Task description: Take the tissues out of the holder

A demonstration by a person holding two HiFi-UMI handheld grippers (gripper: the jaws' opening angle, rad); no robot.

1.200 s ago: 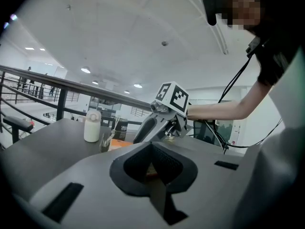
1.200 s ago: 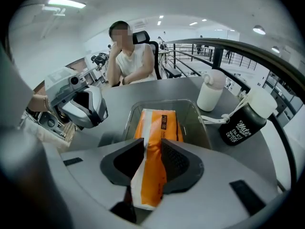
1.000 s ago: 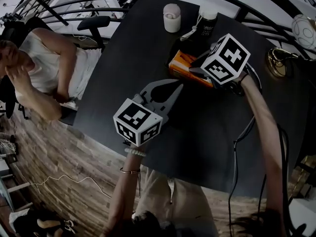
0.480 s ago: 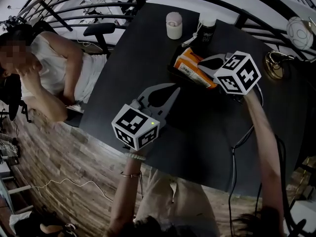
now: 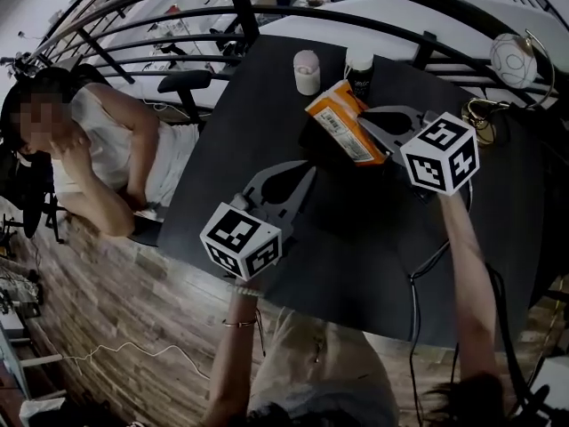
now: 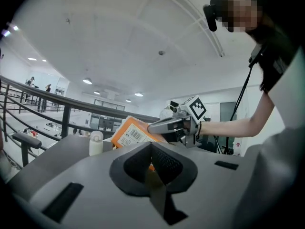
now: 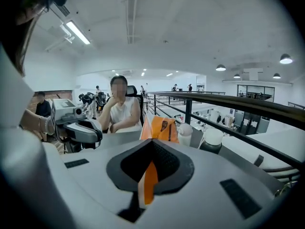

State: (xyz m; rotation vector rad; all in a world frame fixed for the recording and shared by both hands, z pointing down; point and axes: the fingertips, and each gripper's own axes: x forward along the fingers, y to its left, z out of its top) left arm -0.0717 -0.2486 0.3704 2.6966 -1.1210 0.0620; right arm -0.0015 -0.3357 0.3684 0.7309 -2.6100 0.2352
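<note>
Orange tissue pack (image 5: 342, 132) over the far middle of the dark table (image 5: 373, 238), tilted and lying on a diagonal from far left to near right, with its printed barcode label facing up. The right hand-held gripper (image 5: 364, 114) reaches in from the right, its jaws clenched on the pack's right edge. In the right gripper view a strip of orange wrapper is pinched between the closed jaws of this gripper (image 7: 151, 149), and the rest of the pack (image 7: 161, 128) stands up just beyond them.

A darker block (image 5: 311, 140) sits on the table just beside the pack's near-left end. Whether this is the holder cannot be told against the dark surface.

The left hand-held gripper (image 5: 305, 169) rests near the table's near-left part, apart from the pack and pointing toward it. Its jaws (image 6: 152, 147) are pressed together with nothing between them. In its own view the pack (image 6: 129, 133) and the right hand-held gripper (image 6: 167, 125) show beyond the jaw tips.

Further items:
- At the far edge of the table stand a small white container (image 5: 306, 71) and, just to its right, a dark bottle with a white cap (image 5: 359, 68).
- A black cable (image 5: 418, 265) runs along the right side of the table.
- A railing (image 5: 240, 12) borders the far side.
- A seated person in a white top (image 5: 102, 154) leans at the left, beside an office chair (image 5: 182, 83).
</note>
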